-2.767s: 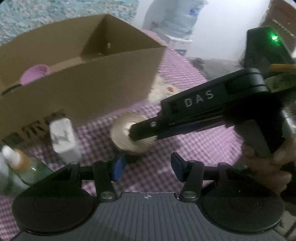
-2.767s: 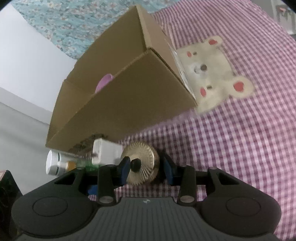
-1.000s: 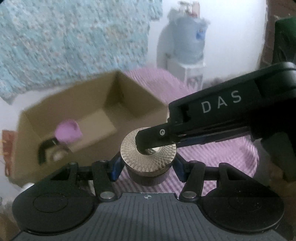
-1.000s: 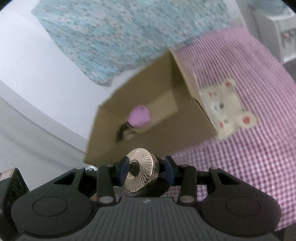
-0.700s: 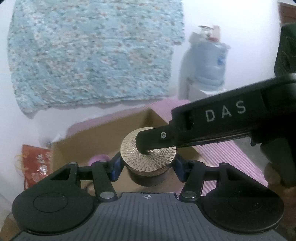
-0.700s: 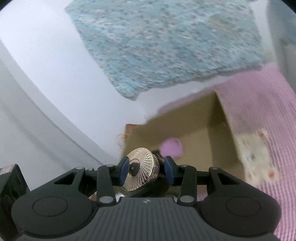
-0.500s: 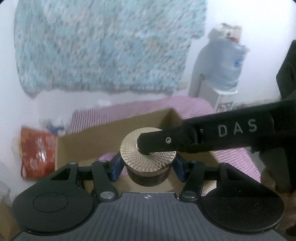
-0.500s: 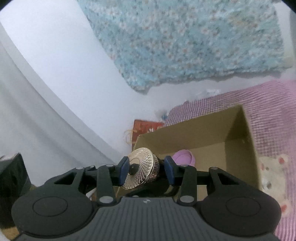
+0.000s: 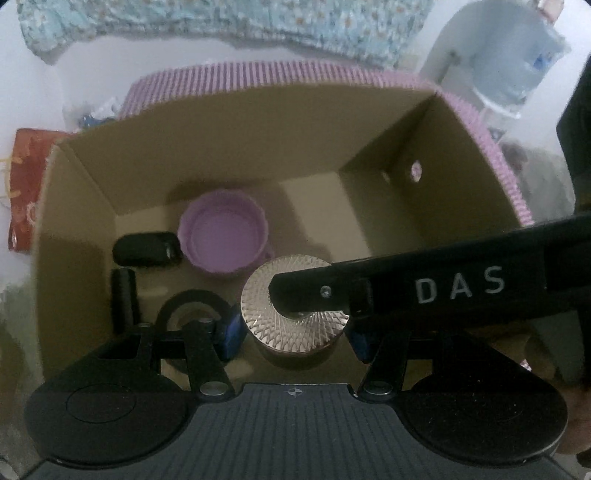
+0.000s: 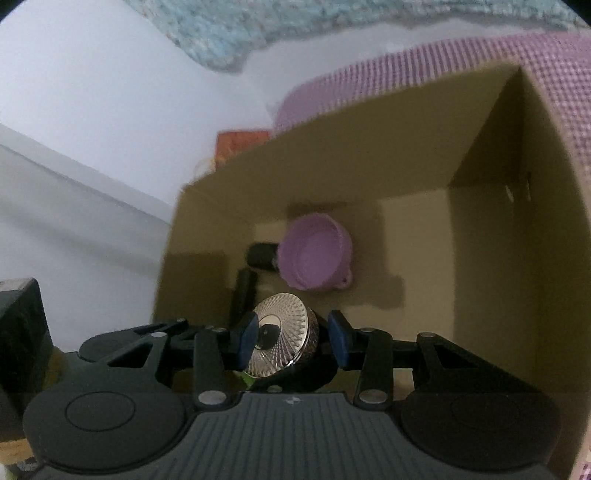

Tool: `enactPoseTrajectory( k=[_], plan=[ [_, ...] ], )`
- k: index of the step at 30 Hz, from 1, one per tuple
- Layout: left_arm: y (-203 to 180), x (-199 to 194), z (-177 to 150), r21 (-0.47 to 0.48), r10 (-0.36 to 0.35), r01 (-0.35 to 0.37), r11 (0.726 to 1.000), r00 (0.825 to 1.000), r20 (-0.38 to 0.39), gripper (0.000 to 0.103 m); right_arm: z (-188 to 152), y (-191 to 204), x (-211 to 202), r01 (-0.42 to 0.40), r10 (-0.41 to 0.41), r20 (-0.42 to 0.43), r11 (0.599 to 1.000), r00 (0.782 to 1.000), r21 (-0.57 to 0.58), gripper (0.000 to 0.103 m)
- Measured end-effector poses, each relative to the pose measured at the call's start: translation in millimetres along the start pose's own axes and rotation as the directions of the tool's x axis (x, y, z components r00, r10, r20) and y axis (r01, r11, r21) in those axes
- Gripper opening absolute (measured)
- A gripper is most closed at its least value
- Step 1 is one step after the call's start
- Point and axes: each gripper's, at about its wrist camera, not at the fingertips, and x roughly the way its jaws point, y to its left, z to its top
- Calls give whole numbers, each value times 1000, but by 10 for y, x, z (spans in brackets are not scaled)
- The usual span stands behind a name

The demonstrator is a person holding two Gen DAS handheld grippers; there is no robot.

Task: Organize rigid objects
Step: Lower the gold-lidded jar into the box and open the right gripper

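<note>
A round jar with a gold faceted lid [image 9: 291, 314] hangs over the open cardboard box [image 9: 258, 118]. My left gripper [image 9: 291, 332] is shut on the jar's dark body from both sides. My right gripper [image 10: 291, 339] comes in from the right in the left wrist view and is shut on the jar [image 10: 282, 338] across its lid and base. In the box lie a purple cup [image 9: 223, 236], a black cylinder [image 9: 146, 249], a black stick [image 9: 123, 295] and a black tape roll [image 9: 192, 306].
The box stands on a purple checked cloth [image 9: 498, 155]. A red bag [image 9: 26, 192] lies left of the box. A blue water bottle [image 9: 517, 55] stands at the back right. A patterned blue cloth [image 9: 221, 18] hangs on the white wall.
Both grippers have lifted the jar from the checked cloth beside the box and carried it up and over the box opening, and both now look down into the box.
</note>
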Motion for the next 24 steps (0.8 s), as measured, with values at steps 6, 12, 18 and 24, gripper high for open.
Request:
enactPoseTrajectory(
  k=[6, 12, 18, 24],
  plan=[
    [42, 181, -16, -23, 1, -3, 1000, 997, -74, 57, -8, -109, 230, 25, -23, -76, 999, 997, 25, 45],
    [49, 208, -46, -34, -11, 8, 999, 996, -90, 61, -58, -125, 328, 28, -23, -86, 998, 996, 54, 45],
    [9, 0, -41, -33, -2, 1, 999, 999, -38, 77, -132, -39, 91, 35, -34, -6, 999, 999, 24, 46],
    [-33, -436, -118, -18, -19, 20, 1000, 996, 87, 82, -417, 104, -637, -34, 33, 213, 999, 977, 1, 46]
  ],
)
